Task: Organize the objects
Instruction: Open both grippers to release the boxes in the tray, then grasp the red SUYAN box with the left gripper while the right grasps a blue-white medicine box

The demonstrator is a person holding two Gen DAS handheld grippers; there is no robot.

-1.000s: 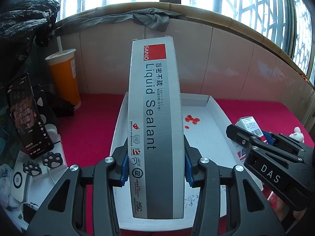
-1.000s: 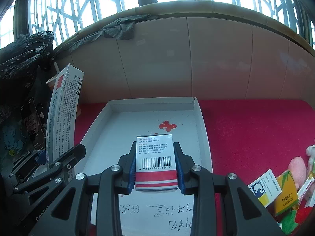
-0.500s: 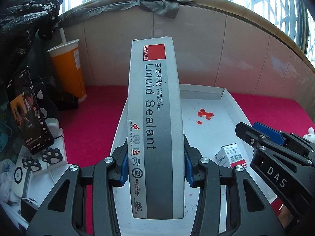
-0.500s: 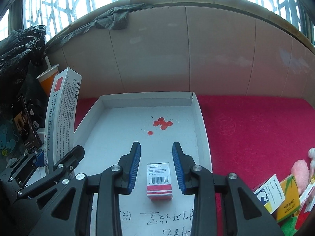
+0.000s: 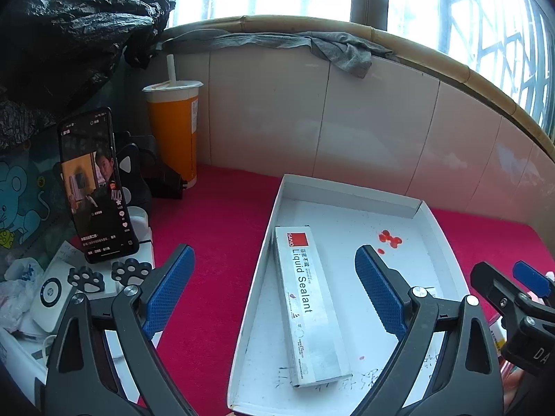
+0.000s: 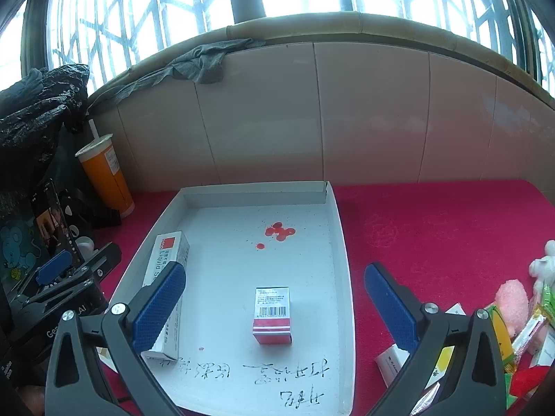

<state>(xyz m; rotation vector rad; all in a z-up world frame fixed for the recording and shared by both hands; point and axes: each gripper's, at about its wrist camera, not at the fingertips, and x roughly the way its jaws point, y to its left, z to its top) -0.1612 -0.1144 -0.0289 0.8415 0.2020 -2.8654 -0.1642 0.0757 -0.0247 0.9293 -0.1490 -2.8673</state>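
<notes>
The left gripper [image 5: 274,277] was found with its fingers spread wide and nothing held between them. The Liquid Sealant box [image 5: 310,306] was observed lying flat inside the white tray [image 5: 350,192], along the tray's left wall, at the centre of the left wrist view. In the right wrist view the same box [image 6: 166,253] was seen at the left of the tray, partly hidden behind a blue finger pad.

The right gripper [image 6: 274,301] was likewise recorded wide open and empty. The small red-and-white box [image 6: 272,313] was noted standing on the tray floor [image 6: 242,260] at lower centre of the frame, between the two fingers but touched by neither. It stood well apart from the sealant box.

Red spots [image 6: 279,233] were recorded on the tray floor toward its far end, and handwritten characters [image 6: 288,371] near its front edge.

The tray was set on a red worktop [image 6: 433,228]. An orange drink cup [image 5: 173,131] with a straw and a propped phone [image 5: 95,187] were noted at the left of the left wrist view. Assorted packets and a pink toy [image 6: 513,298] were seen at the lower right of the right wrist view.
</notes>
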